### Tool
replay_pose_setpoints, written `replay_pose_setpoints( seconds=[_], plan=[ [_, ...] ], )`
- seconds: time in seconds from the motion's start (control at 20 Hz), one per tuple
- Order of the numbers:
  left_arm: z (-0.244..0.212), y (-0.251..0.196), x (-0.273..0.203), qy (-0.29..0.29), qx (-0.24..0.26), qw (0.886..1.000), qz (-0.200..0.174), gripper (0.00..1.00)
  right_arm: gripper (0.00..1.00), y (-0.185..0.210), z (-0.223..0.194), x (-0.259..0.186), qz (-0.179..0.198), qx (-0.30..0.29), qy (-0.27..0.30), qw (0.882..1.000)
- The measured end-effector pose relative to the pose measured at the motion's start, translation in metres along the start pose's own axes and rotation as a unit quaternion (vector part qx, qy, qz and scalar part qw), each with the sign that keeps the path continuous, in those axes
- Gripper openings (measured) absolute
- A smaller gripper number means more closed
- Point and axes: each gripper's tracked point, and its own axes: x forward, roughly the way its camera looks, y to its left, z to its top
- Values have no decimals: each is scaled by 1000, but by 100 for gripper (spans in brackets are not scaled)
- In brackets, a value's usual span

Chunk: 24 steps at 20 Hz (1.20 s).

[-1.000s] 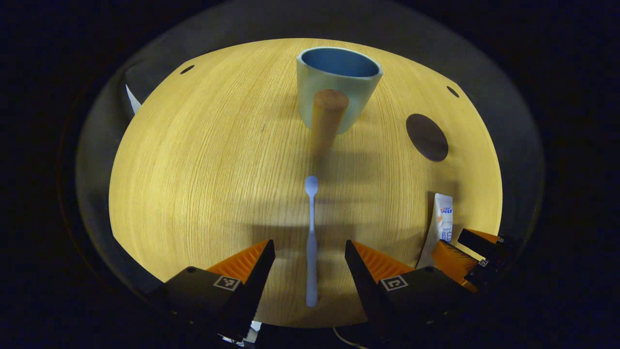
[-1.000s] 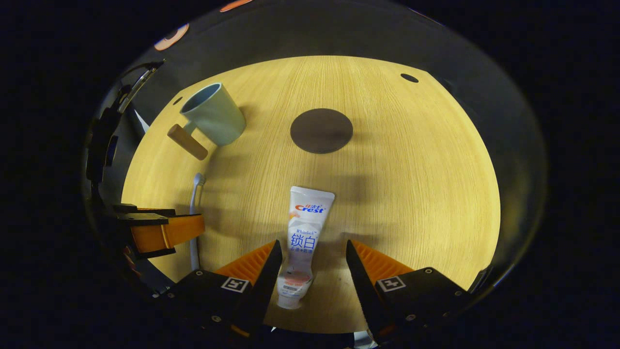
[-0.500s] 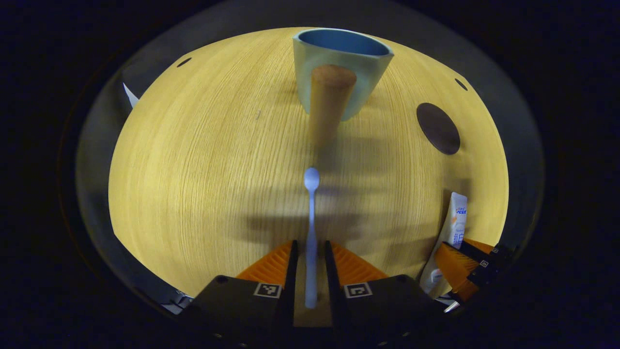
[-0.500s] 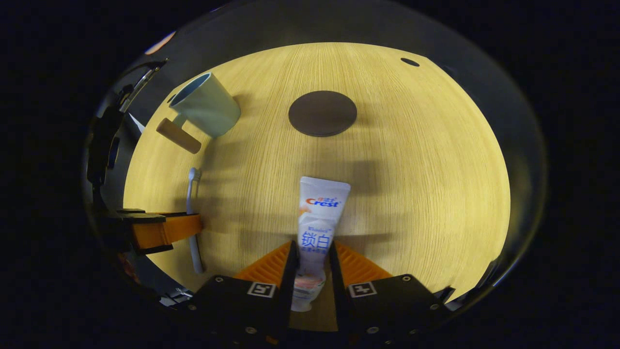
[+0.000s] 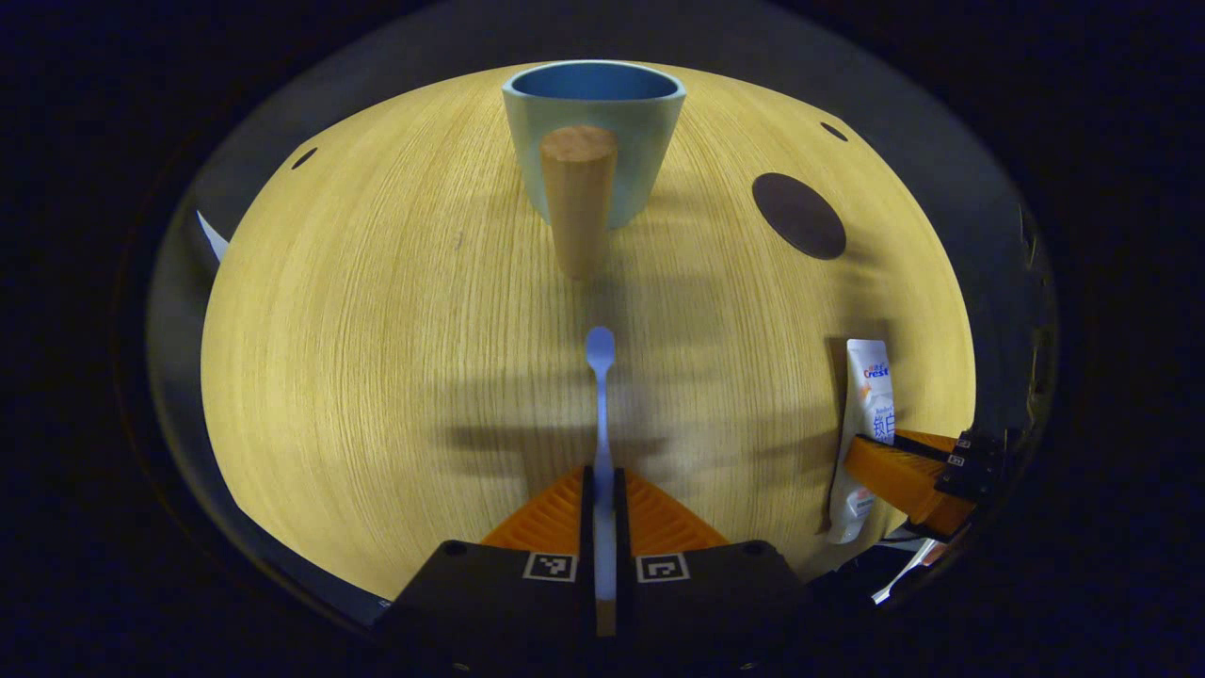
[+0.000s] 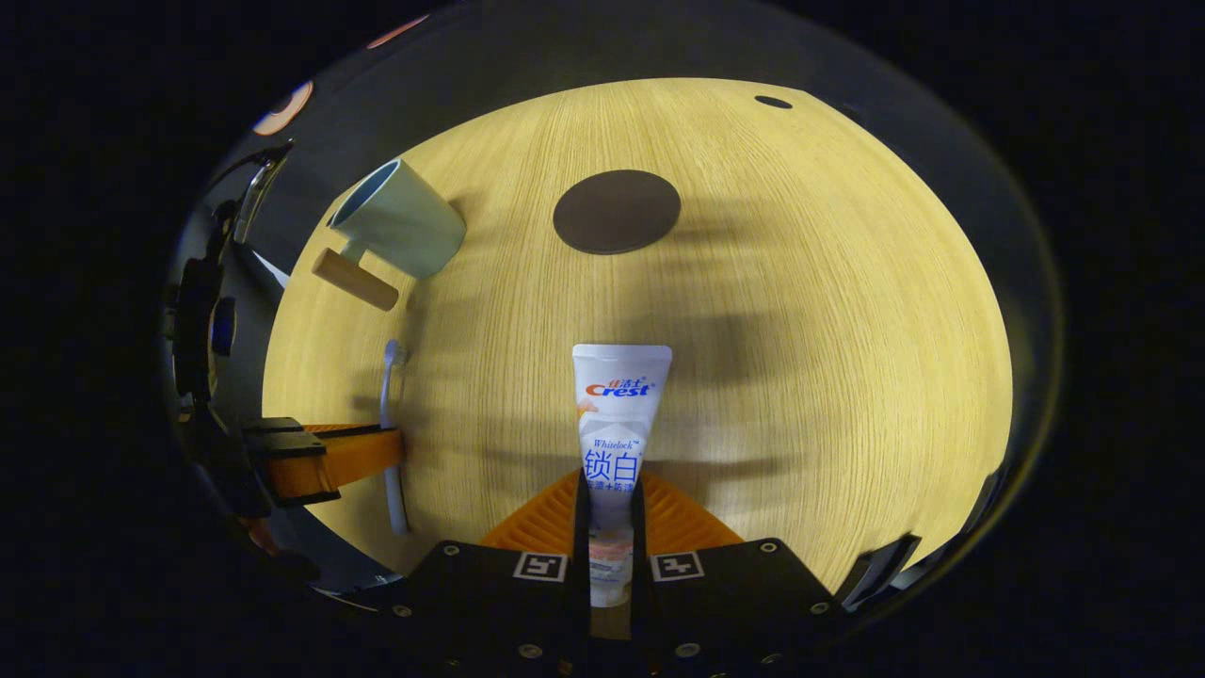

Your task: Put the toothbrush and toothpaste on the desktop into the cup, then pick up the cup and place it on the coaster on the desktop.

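Wooden desktop [image 5: 377, 358] is filling both views; we are clamping our left gripper [image 5: 602, 499] on the toothbrush [image 5: 601, 414] and our right gripper [image 6: 610, 513] on the toothpaste [image 6: 617, 424] (cup [image 5: 593, 132] upper centre, coaster [image 6: 617, 211] beyond).

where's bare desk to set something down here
Free: the wide stretch right of the coaster and toothpaste in the right gripper view, and the stretch left of the cup and toothbrush in the left gripper view. Crowded: the near edge, where the left gripper and right gripper sit.
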Motion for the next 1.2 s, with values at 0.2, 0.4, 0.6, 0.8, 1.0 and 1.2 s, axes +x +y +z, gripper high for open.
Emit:
replay_pose_setpoints(
  seconds=[0.2, 0.4, 0.6, 0.8, 1.0, 1.2],
  plan=[
    [24, 5, -18, -45, 45, 998, -21, 8, 18, -1, 5, -2, -5, 1, -10, 1000],
    [81, 5, -46, -125, 70, 988, -56, 8, 18, 0, 7, -3, -9, 8, -23, 1000],
    [135, 13, -89, -201, 75, 973, -83, 8, 18, -1, 12, -6, -10, -2, -38, 999],
    [176, 16, -118, -272, 85, 954, -93, 8, 18, 0, 18, -15, -11, 1, -54, 998],
    [222, 17, -143, -347, 108, 927, -97, 8, 18, 1, 17, -13, -15, 8, -67, 998],
    [263, 20, -154, -410, 124, 900, -85, 8, 18, 2, 18, -14, -15, 21, -78, 997]
  ],
)
